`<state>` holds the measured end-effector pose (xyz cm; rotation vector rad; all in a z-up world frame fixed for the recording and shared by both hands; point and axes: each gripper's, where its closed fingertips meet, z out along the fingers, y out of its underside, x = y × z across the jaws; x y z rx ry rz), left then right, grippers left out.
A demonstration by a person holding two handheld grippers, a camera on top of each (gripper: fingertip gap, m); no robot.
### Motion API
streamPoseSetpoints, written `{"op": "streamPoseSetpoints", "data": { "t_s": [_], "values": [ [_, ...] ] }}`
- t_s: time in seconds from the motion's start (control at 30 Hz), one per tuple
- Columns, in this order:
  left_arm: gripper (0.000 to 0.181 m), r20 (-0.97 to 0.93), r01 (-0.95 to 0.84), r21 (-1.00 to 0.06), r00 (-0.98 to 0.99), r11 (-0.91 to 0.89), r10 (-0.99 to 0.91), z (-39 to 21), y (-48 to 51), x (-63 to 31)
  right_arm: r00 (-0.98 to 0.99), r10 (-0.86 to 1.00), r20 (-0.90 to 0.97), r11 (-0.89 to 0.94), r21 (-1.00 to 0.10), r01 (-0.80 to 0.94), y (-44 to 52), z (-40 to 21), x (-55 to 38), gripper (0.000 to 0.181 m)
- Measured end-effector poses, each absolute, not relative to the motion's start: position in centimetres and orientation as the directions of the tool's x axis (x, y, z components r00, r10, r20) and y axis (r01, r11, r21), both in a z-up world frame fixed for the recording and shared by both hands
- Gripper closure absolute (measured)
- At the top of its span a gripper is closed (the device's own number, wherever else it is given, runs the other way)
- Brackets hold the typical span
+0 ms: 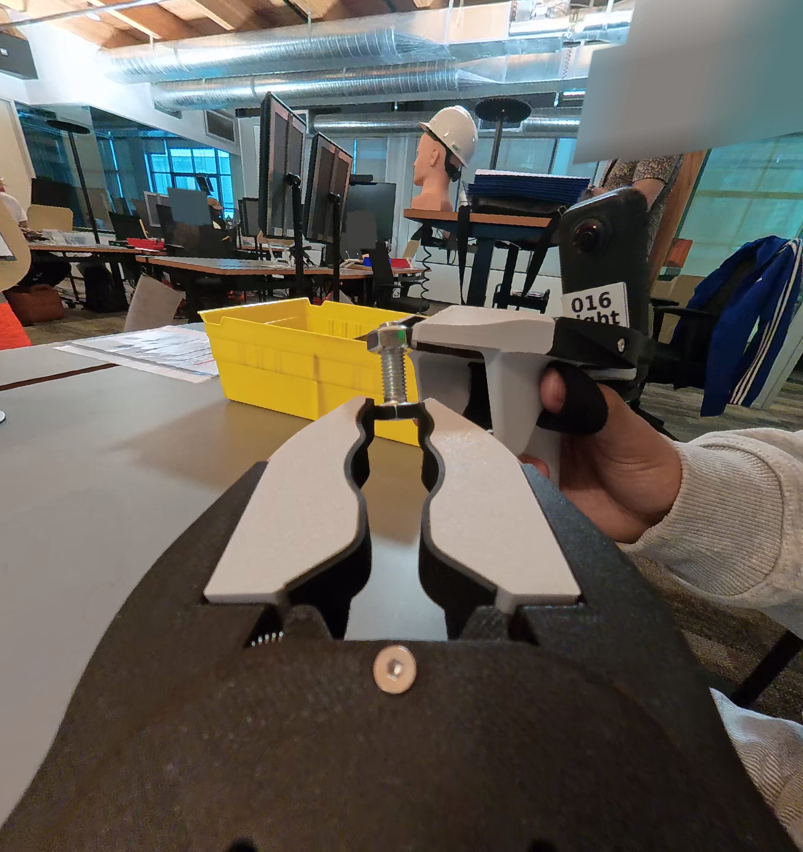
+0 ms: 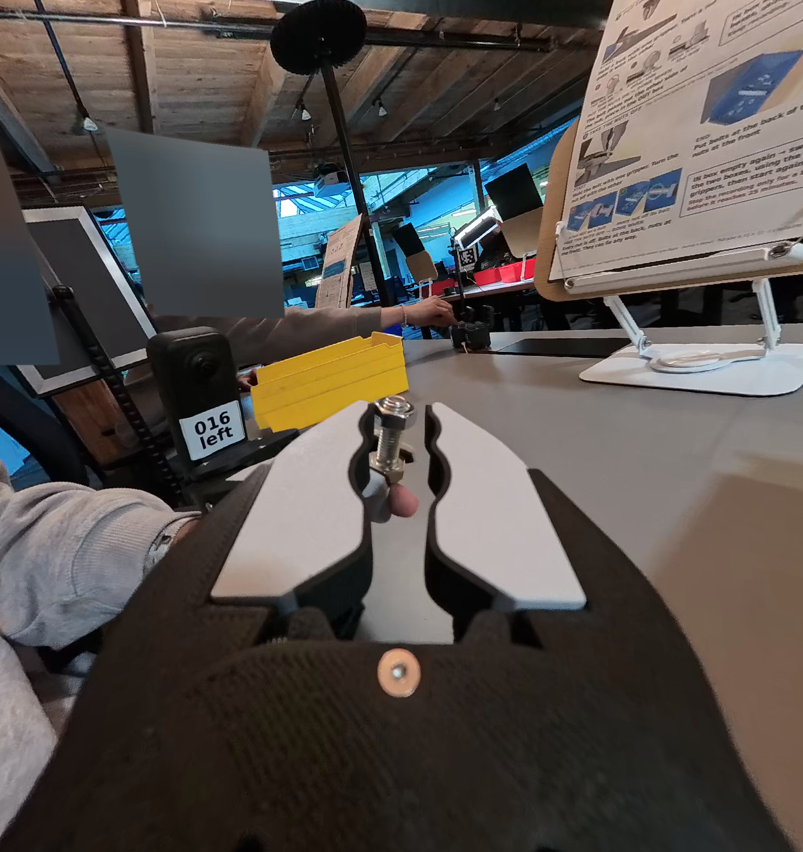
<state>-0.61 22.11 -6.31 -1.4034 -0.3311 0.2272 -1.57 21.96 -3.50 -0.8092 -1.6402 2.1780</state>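
A steel bolt [image 1: 394,369] stands upright above the grey table [image 1: 90,461], held at both ends. Its lower end, a hex head or nut, sits pinched between the tips of the left gripper [image 1: 395,410], whose fingers are closed on it. At the top of the threaded shank is a nut [image 1: 387,335], and the right gripper [image 1: 406,339] comes in from the right at that height, touching it. In the right wrist view the nut [image 2: 394,411] lies between the right gripper's [image 2: 397,412] tips, but a gap shows beside it on the right, so I cannot tell whether those fingers are clamped or merely around it.

A bare hand [image 1: 616,465] in a pale knit sleeve [image 1: 754,521] grips the right gripper's grey handle, with a black strap over one finger. Just behind the bolt a yellow bin [image 1: 298,355] rests on the table. To its left lies a clear-sleeved sheet [image 1: 150,350]. In the right wrist view a white stand [image 2: 708,364] farther along the table props up a printed sheet [image 2: 713,129]. Behind are desks, monitors [image 1: 302,175] and a mannequin head wearing a white hard hat [image 1: 452,131].
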Motion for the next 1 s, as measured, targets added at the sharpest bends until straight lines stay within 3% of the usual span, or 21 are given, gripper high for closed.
{"op": "streamPoseSetpoints", "data": {
  "t_s": [0.7,1.0],
  "values": [
    [0.163,0.074,0.007,-0.981,0.937,0.194,0.341,-5.5,21.9,-0.3,-0.781,0.477,-0.403,-0.398,-0.891,0.217,22.9,-3.8,-2.1,0.162],
    [0.163,0.092,0.023,-0.978,0.94,0.207,0.33,-5.4,21.9,-0.2,-0.838,0.421,-0.348,-0.38,-0.906,0.186,21.7,-2.8,-0.7,0.157]
  ]
}}
